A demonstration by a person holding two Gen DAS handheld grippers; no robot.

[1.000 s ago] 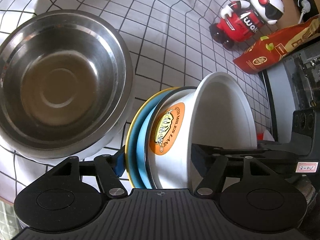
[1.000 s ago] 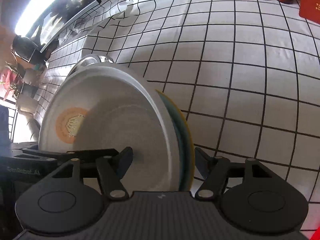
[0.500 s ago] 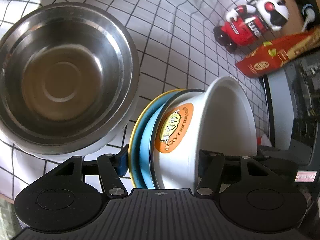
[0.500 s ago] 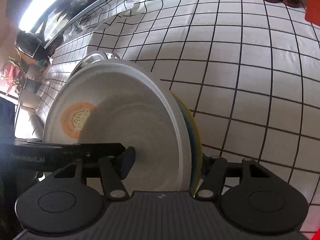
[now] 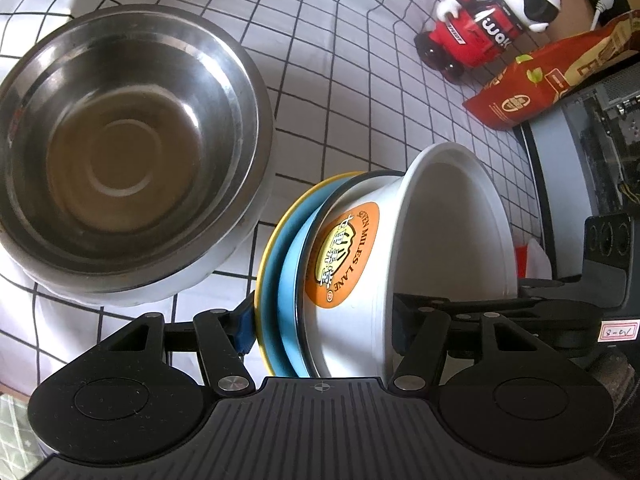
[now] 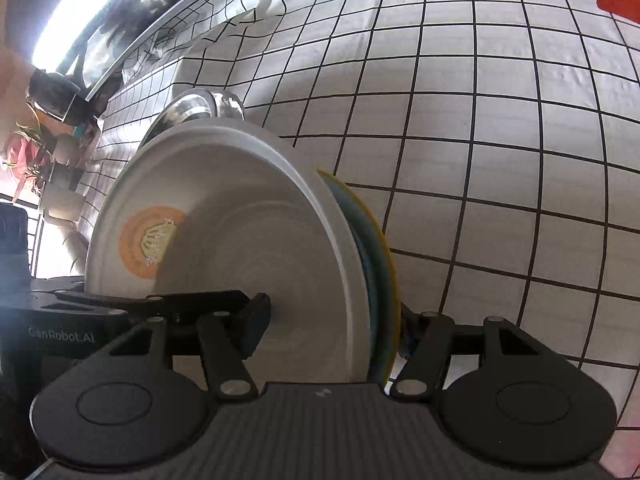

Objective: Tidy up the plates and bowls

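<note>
A white bowl (image 5: 448,236) with an orange round label on its outer wall stands on edge, nested against a blue plate (image 5: 290,280) and a yellow-rimmed plate (image 5: 266,264) behind it, the whole stack tipped sideways with the bowl's opening facing 3 o'clock in the left wrist view. At 10 o'clock from the stack, a large steel bowl (image 5: 120,148) sits upright on the checked tabletop (image 5: 340,80), nested in a second steel bowl, mouth up.

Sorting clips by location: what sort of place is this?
Probably a home dining table: a grid-patterned tablecloth carries a steel bowl, a toy robot and a red snack bag.
</note>
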